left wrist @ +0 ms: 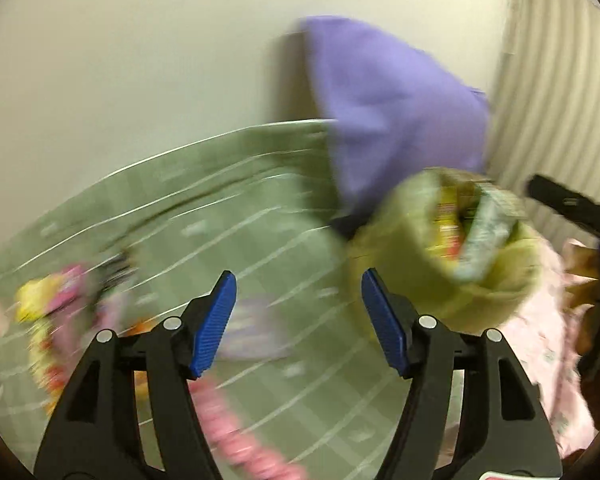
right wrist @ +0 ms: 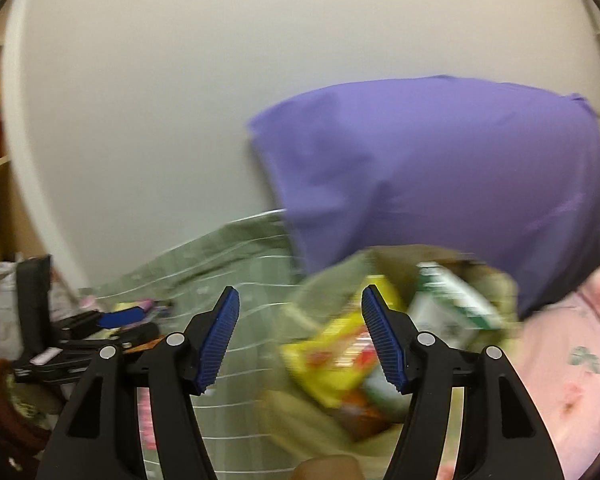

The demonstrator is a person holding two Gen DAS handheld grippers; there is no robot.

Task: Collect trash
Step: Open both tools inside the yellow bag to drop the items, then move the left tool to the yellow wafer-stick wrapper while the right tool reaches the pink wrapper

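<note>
Both views are smeared by motion blur. The left gripper [left wrist: 298,322] and right gripper [right wrist: 300,336] stand with jaws apart, nothing between them. Just past them on the green checked bed [left wrist: 228,216], a yellow-green bag [left wrist: 496,292] gapes, holding wrappers [right wrist: 340,356] too blurred to read. More litter [left wrist: 56,304] lies toward the bed's left edge. Behind, a purple pillow [right wrist: 440,168] leans on the wall.

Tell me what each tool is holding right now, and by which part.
Nothing is held. The left tool and right tool both stand open with empty gaps; the green bag of wrappers lies on the bed beyond them.
</note>
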